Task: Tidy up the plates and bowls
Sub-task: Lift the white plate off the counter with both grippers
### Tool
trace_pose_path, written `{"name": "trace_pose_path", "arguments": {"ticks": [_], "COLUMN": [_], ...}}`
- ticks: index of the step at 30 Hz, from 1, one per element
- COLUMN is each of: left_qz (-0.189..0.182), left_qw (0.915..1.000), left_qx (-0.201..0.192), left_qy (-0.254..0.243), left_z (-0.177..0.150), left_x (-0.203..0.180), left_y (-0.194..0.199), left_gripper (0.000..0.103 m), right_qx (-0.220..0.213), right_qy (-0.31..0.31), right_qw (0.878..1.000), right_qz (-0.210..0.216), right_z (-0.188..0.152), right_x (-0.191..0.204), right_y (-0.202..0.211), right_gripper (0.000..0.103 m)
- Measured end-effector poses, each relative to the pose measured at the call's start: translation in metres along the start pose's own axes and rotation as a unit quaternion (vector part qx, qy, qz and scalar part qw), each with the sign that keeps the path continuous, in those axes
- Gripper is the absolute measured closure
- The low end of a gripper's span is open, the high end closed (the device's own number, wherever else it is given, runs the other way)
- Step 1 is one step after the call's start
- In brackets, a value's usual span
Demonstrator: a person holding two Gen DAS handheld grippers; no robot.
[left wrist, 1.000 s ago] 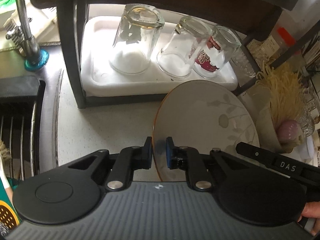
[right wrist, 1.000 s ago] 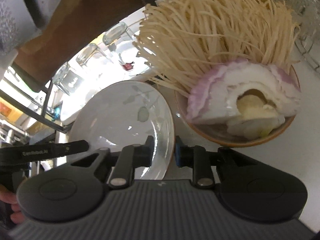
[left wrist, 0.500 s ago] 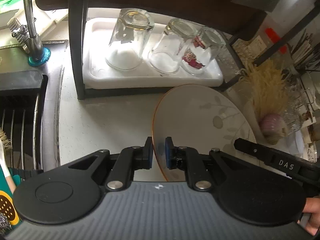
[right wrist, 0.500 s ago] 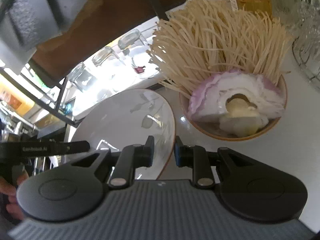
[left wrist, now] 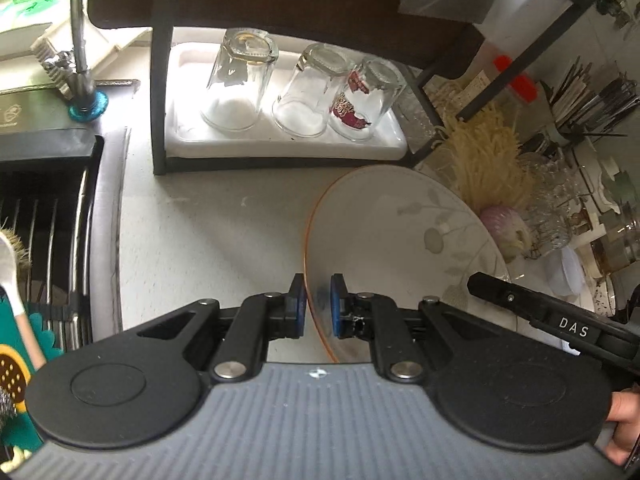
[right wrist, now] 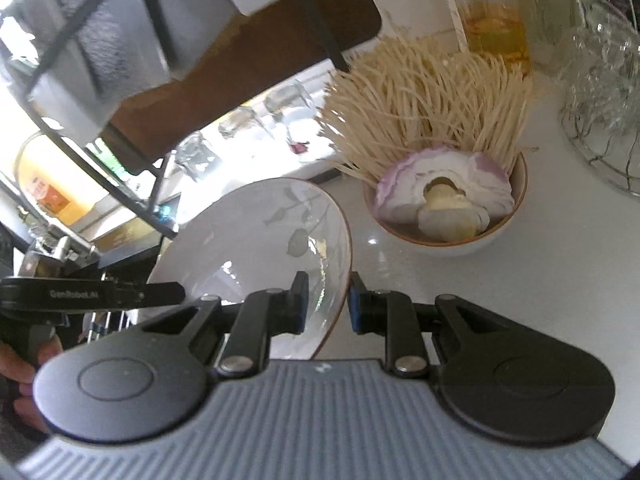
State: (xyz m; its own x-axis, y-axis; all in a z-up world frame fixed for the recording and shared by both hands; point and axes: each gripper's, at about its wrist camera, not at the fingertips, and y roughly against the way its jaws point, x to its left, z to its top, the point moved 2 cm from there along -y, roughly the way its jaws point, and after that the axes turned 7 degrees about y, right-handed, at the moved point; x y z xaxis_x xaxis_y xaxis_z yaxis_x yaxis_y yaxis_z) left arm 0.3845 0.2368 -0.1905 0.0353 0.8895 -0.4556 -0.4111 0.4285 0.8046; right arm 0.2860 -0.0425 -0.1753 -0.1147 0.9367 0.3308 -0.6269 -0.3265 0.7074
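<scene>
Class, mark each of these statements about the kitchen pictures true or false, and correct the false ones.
1. Both grippers grip the plate by its rim. True: left gripper, right gripper.
2. Three glasses stand upside down on the white tray. True.
3. The bowl is empty. False: it holds noodles and a cut onion.
4. The plate is plain white. False: it has a leaf pattern and an orange edge.

"DAS" on right gripper (left wrist: 572,326) body; "GenRobot.AI" on left gripper (right wrist: 76,294) body.
</scene>
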Motion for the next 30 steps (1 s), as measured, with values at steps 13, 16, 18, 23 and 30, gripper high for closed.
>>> {"name": "trace_pose_path", "arguments": {"ticks": [13, 16, 18, 23, 30], "left_qz": [-0.005, -0.005, -0.007, 0.000, 0.006], "left_qw": [0.9991, 0.9988, 0.9985, 0.9982, 0.9978], "left_qx": [-0.037, -0.039, -0.043, -0.054, -0.063], "left_qy": [-0.021, -0.028, -0.031, -0.027, -0.018], "left_z": [-0.026, -0.035, -0.042, -0.060, -0.088], "left_x": [-0.041, -0.053, -0.062, -0.083, -0.110], "left_y": [0.050, 0.057, 0.061, 0.069, 0.076], "left_gripper": [0.089, 0.089, 0.089, 0.089, 0.089], "right_qx": [-0.042, -0.045, -0.049, -0.056, -0.065], "right_qy": [0.037, 0.039, 0.041, 0.055, 0.071], "right_qw": [0.998, 0.998, 0.998, 0.997, 0.995], "right_qz": [0.000, 0.002, 0.005, 0.008, 0.011], "right_z": [-0.006, -0.011, -0.015, -0.020, -0.032], "right_x": [0.009, 0.003, -0.003, -0.015, -0.033], "right_y": [0.062, 0.076, 0.086, 0.106, 0.130], "right_gripper": [0.079, 0.079, 0.079, 0.079, 0.079]}}
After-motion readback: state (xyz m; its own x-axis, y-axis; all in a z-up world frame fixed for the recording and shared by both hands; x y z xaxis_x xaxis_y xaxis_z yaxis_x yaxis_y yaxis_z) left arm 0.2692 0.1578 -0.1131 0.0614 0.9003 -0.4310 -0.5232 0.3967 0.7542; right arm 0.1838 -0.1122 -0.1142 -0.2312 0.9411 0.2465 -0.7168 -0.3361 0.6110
